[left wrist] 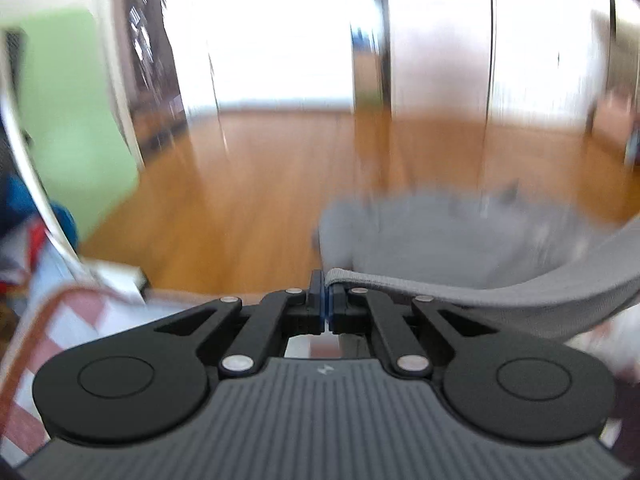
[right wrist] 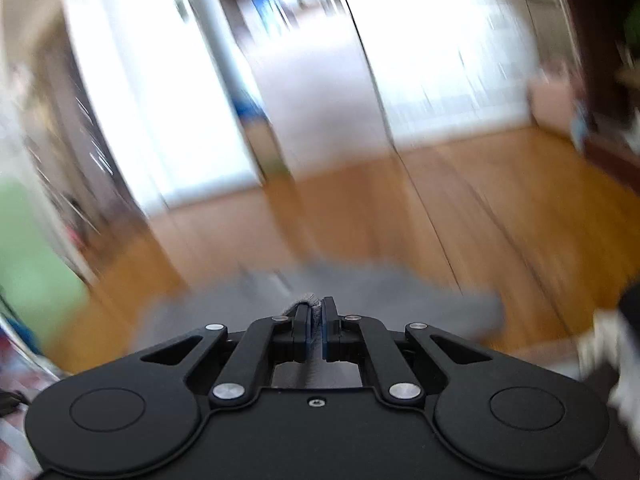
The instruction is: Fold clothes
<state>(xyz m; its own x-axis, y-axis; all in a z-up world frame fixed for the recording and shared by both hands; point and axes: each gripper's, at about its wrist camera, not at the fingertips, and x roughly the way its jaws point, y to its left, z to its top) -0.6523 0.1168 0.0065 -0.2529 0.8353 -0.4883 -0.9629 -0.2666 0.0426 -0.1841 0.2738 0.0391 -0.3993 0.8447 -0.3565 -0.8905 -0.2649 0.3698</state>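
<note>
Between the pads of the left gripper (left wrist: pixel 325 294) a grey garment (left wrist: pixel 460 240) hem is clamped, trailing toward three o'clock; the right gripper (right wrist: pixel 316 320) is pinched on grey cloth too, presumably for spreading the garment above the wooden floor (left wrist: pixel 240 200).

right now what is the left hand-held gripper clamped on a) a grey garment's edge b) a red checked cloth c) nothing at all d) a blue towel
a: in the left wrist view the left hand-held gripper has its jaws closed on the banded edge of the grey garment, which stretches away to the right.
</note>
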